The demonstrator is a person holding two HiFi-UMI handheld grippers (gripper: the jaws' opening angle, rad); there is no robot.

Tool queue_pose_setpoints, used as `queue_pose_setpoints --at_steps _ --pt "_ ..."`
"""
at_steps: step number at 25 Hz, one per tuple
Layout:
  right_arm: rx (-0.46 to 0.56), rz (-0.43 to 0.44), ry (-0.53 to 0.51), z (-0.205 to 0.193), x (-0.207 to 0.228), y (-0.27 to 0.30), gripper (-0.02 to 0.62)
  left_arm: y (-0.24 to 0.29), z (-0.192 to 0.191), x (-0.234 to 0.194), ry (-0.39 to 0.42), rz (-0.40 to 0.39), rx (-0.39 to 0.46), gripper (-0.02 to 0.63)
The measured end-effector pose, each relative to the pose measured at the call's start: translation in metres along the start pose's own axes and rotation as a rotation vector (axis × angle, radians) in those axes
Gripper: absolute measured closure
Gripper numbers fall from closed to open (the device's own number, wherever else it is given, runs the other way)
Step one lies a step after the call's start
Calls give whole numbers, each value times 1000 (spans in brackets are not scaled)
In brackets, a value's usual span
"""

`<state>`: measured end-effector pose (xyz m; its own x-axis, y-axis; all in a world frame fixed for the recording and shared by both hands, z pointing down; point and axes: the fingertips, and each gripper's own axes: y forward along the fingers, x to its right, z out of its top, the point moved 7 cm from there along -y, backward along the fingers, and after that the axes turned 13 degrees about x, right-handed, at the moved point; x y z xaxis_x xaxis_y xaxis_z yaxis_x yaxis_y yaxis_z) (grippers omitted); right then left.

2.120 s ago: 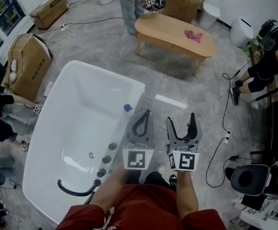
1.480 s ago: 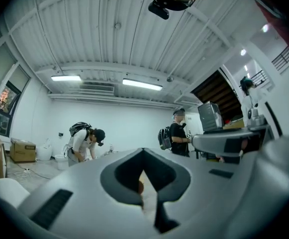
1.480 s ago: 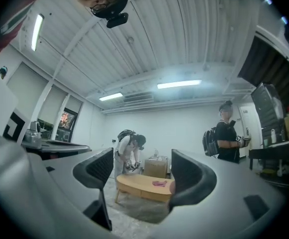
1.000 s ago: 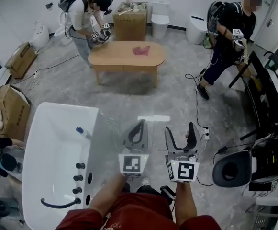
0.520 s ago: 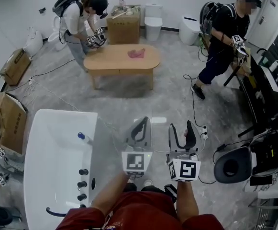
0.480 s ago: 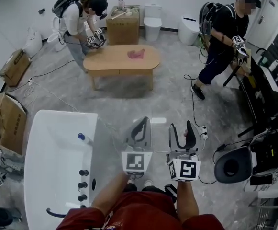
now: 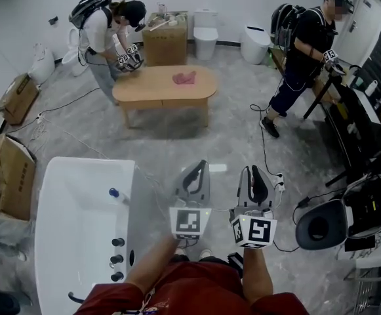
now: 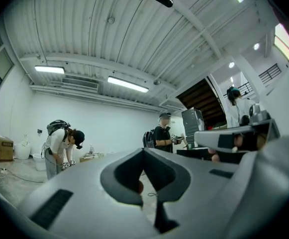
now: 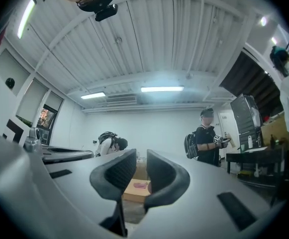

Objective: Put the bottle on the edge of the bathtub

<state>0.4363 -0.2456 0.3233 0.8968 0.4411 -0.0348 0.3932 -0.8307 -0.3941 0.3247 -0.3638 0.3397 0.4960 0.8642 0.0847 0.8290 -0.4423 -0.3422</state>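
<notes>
The person's forearms reach forward over a red garment (image 7: 177,291), one tool in each hand. The left hand-held gripper (image 7: 199,168) has its jaws closed tip to tip and holds nothing; its own view shows only the room past the tips. Just to its right, the right hand-held gripper (image 7: 252,171) has just been closing its jaws. A narrow slit is left between them and nothing sits in it. Both point out over the grey floor (image 7: 197,136), clear of everything.

The bottle (image 7: 115,193), clear with a blue cap, lies well to the left of the left hand-held gripper, about level with its jaw tips in the head view. It sits at the rim of the white bathtub (image 7: 85,164), on the side nearer the grippers. Neither hand-held gripper touches it, and neither gripper view shows it. Three black knobs (image 7: 117,260) line that same rim, nearer the person than the bottle. A cardboard box (image 7: 6,176) stands beyond the tub's far side.

Farther ahead of the jaws stands a wooden surface (image 7: 157,90) with a pink cloth (image 7: 183,78) on it. A bent-over person (image 7: 105,31) works at its left end, and a standing person (image 7: 305,51) is off to the right. A white toilet (image 7: 205,25) stands by the far wall.
</notes>
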Motion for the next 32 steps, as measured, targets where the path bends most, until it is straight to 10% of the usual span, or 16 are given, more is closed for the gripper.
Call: queue_pose_setpoints --at_steps 32 --pt "-39 -66 -33 5 23 -17 574 3 4 33 -4 -61 3 589"
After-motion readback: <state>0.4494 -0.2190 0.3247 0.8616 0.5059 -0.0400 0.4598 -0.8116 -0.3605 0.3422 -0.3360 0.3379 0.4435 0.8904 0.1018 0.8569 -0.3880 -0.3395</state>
